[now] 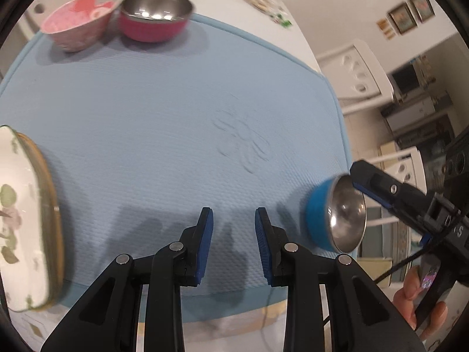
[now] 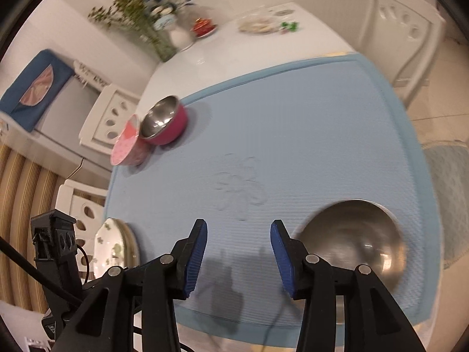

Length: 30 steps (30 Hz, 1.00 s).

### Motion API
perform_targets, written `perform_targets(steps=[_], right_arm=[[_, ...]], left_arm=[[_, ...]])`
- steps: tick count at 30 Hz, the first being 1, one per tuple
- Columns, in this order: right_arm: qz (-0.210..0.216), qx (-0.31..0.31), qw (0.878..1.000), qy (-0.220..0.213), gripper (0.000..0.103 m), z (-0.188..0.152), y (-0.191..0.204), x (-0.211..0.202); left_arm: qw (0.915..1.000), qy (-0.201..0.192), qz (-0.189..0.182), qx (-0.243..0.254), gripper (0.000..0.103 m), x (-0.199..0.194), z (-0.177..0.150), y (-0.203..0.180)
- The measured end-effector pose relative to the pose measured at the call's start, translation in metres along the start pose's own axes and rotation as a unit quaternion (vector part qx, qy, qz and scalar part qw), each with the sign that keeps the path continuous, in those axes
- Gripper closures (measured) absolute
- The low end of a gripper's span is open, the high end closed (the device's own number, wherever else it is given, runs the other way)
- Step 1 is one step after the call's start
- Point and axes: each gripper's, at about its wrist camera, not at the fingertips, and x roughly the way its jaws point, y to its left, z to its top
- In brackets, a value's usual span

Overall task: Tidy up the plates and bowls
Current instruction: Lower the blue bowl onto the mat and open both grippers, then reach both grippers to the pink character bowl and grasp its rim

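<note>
The blue bowl (image 1: 319, 217), steel inside, hung tipped on its side above the near right corner of the blue mat (image 1: 176, 111), its rim pinched by one finger of my right gripper (image 1: 369, 182), as the left wrist camera showed. My own right wrist view caught only the bowl's steel hollow (image 2: 348, 243) just right of the right-hand finger (image 2: 281, 252), while the space between the two pads stood wide with only mat behind it, so I could not tell whether that gripper was really clamped on the rim. My left gripper (image 1: 234, 234) hovered over the near edge of the mat with its blue pads (image 1: 205, 243) apart and nothing between them.

At the far left corner of the mat sat the pink steel bowl (image 1: 155, 17), touching the pink patterned bowl (image 1: 82, 17) to its left. On the near left side lay the floral plate (image 1: 17, 220), stacked on what looked like an amber glass dish (image 1: 54, 223); the blur kept me from saying more.

Beyond the mat, on the white table (image 2: 234, 47), I saw a vase of flowers (image 2: 152, 20), a small red dish (image 2: 203, 28) and a pale blurred tray (image 2: 258, 25). A white chair (image 2: 401, 29) stood to the right of the table.
</note>
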Motion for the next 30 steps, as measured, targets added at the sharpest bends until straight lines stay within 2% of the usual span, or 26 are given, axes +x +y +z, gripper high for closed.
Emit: perform_targets(steps=[6,10,11,18,22,24,28,30], right_arm=[[0.001,-0.014,1.000,0.016,0.052,0.003,0.040,0.025],[0.006,-0.006,0.999,0.031,0.051,0.012,0.059,0.046],[0.009,-0.002,0.999,0.033,0.050,0.014,0.061,0.048],[0.010,0.005,0.999,0.038,0.048,0.039,0.080,0.072],[0.017,0.020,0.999,0.034,0.036,0.062,0.088,0.089],[0.023,0.030,0.999,0.032,0.036,0.073,0.091,0.097],[0.026,0.037,0.998,0.040,0.036,0.093,0.097,0.119],[0.028,0.028,0.998,0.047,0.036,0.102,0.103,0.129]], left_arm=[[0.9992,-0.013,-0.008,-0.037,0.069,-0.017,0.021,0.043],[0.9977,-0.020,-0.001,-0.064,0.050,-0.023,0.037,0.070],[0.9970,-0.026,-0.002,-0.072,0.050,-0.024,0.041,0.077],[0.9916,-0.048,-0.023,-0.117,0.049,-0.033,0.076,0.113],[0.9894,-0.067,-0.027,-0.126,0.049,-0.038,0.100,0.122],[0.9883,-0.072,-0.030,-0.131,0.049,-0.037,0.112,0.129],[0.9870,-0.078,-0.027,-0.138,0.049,-0.031,0.132,0.135],[0.9862,-0.095,-0.012,-0.135,0.049,-0.035,0.137,0.139]])
